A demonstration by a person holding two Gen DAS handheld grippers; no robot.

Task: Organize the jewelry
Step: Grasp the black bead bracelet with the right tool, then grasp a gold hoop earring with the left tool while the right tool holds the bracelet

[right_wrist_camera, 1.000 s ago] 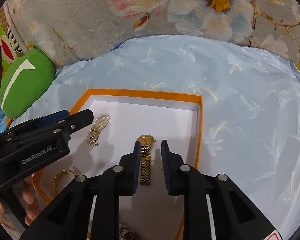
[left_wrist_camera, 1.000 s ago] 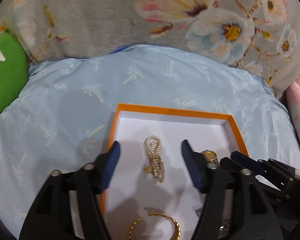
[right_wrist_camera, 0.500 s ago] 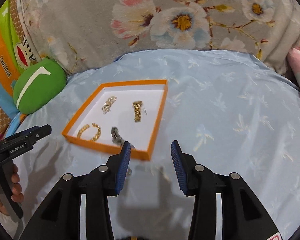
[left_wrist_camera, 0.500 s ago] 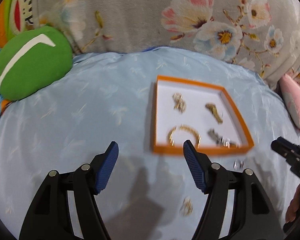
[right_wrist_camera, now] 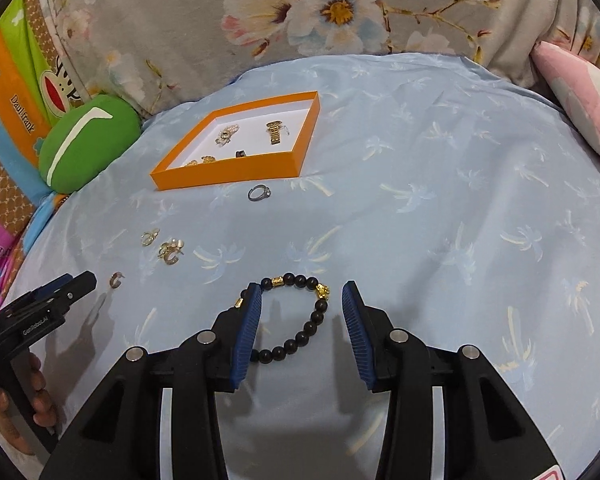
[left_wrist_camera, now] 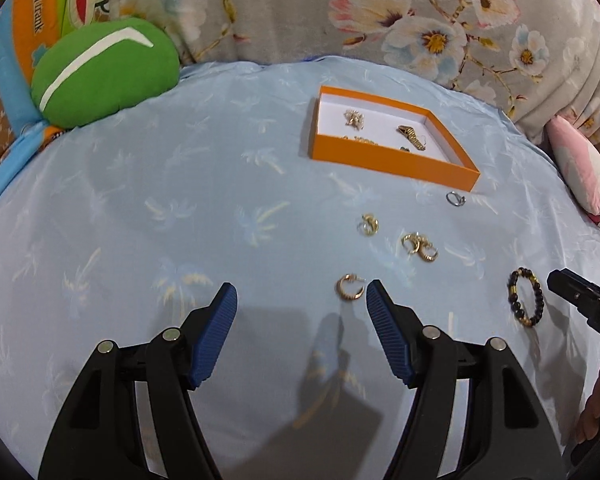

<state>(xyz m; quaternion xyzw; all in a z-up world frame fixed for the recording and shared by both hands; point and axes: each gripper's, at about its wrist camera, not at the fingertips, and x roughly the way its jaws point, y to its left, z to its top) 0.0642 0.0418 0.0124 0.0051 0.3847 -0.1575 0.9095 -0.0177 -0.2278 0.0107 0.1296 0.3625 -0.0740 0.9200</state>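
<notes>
The left gripper (left_wrist_camera: pixel 298 302) stands with its jaws apart and nothing between the blue pads; a gold hoop earring (left_wrist_camera: pixel 350 287) lies on the pale blue palm-print cloth (left_wrist_camera: pixel 140 208) just beside the inner tip of its right-side pad, at about 1 o'clock from the jaw gap, and whether it touches the pad cannot be told. The right gripper (right_wrist_camera: pixel 302 304) has just been widening its jaws and they are now released, gripping nothing; a black beaded bracelet with gold beads (right_wrist_camera: pixel 300 316) lies flat on the cloth between them, its left arc passing behind the left pad, the right pad clear of it. In the left wrist view the orange tray (left_wrist_camera: pixel 396 162) sits at 1 o'clock, well apart from that gripper, holding a pearl piece (left_wrist_camera: pixel 354 119), a gold watch (left_wrist_camera: pixel 412 136) and further small gold items behind its near wall. A silver ring (left_wrist_camera: pixel 455 199) lies just beside the tray's near right corner. Between tray and gripper lie a small gold earring (left_wrist_camera: pixel 369 225) and a cluster of gold hoops (left_wrist_camera: pixel 419 246). A green cushion (left_wrist_camera: pixel 104 72) rests at 10 o'clock, a pink pillow (left_wrist_camera: pixel 584 176) at 3 o'clock, and a grey floral blanket (left_wrist_camera: pixel 340 12) runs across 12 o'clock. A person's fingers (right_wrist_camera: pixel 40 392) wrap the left gripper's handle at 8 o'clock in the right wrist view.
</notes>
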